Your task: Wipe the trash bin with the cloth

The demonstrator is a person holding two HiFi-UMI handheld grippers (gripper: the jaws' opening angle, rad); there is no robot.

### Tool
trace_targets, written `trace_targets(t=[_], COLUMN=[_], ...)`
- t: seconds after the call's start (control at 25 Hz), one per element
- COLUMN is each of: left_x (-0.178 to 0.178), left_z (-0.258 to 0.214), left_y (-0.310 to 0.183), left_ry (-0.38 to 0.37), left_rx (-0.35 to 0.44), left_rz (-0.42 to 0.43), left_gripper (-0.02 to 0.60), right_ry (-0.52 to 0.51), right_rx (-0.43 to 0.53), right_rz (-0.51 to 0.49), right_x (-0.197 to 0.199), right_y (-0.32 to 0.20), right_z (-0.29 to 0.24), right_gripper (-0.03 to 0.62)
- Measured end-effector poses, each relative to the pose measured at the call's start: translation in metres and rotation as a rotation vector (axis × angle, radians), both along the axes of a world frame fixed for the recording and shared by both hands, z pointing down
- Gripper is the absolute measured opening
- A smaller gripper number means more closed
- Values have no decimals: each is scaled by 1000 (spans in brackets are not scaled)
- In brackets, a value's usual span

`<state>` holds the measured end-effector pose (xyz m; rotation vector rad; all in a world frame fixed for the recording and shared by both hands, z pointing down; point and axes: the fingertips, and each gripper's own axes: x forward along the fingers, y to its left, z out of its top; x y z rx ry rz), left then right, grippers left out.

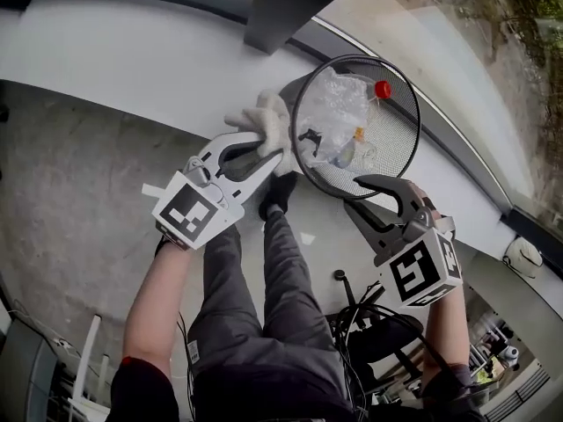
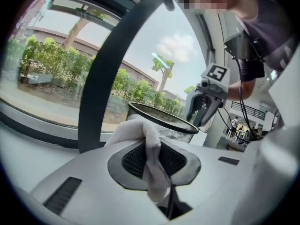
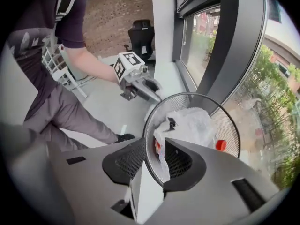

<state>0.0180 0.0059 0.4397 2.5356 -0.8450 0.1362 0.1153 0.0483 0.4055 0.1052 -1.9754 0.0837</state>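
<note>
Your trash bin sits on the window ledge.
Your right gripper has its jaws spread astride the bin's rim; your left gripper pinches the white cloth just beside the bin.

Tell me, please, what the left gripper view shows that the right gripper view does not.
Only the left gripper view shows, close up, the white cloth pinched in the left tongs, and a white cloud. Only the right gripper view shows the plastic bag and red cap inside the trash bin, its rim running between the jaws of the right tongs, plus an office chair. Both show the trash bin, the dark window post and the opposite tongs beside the bin.
</note>
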Motion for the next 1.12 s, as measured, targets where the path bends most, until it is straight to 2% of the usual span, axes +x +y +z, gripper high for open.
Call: trace_targets(t=[0.08,0.2,0.28,0.36,0.4,0.52,0.6,0.64,0.76,0.92,1.12], left_x=[-15,-21,-15,-9,-7,0,5,7,15,29,51], left_z=[-1,1,1,1,2,5,5,5,5,6,13], left_y=[-16,-32,-36,-34,-33,-28,-23,-21,-9,18,38], left_ry=[-7,-65,-79,-73,-66,-55,-54,-64,-116,-67,-48], left_rx=[-16,15,33,29,24,12,6,9,35,-1,12], left_rz=[-40,-46,-32,-21,-16,1,16,31,102,176,280], left_gripper=[54,54,54,54,54,54,54,54,54,54,54], right_ry=[68,100,122,132,144,264,287,270,225,177,121], right_rx=[32,27,-20,-99,-103,11,13,-3,-34,-77,-148], right_rz=[-46,-138,-189,-204,-205,-279,-301,-287,-236,-89,74], right_x=[20,22,21,22,24,39,39,35,22,-5,-48], right_y=[-3,-1,5,15,17,10,13,14,18,19,-6], right_z=[5,9,8,7,9,37,49,50,46,46,55], right_gripper=[115,126,126,127,126,126,108,53,43,37,38])
